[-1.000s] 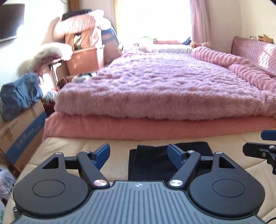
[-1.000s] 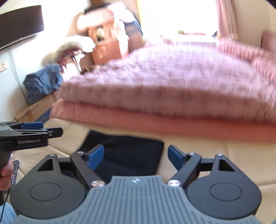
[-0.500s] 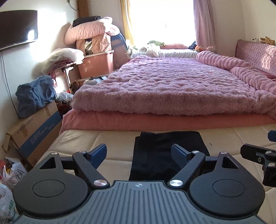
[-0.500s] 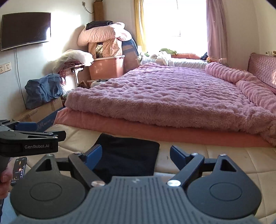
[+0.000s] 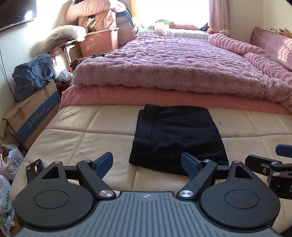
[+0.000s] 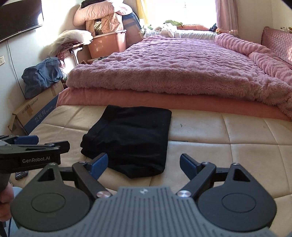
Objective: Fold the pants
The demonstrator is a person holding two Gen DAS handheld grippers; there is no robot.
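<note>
Black pants [image 5: 178, 137], folded, are laid flat on the cream mattress [image 5: 76, 138]. The left gripper [image 5: 147, 162] and right gripper [image 6: 143, 164] are held spread apart, empty

Sunlit bedroom: beyond the fingers, a cream tufted mattress [image 5: 91, 125] meets a pink fuzzy blanket [image 5: 173, 65]; bright window [image 5: 173, 11] behind, cardboard box [image 5: 34, 113] left.
</note>
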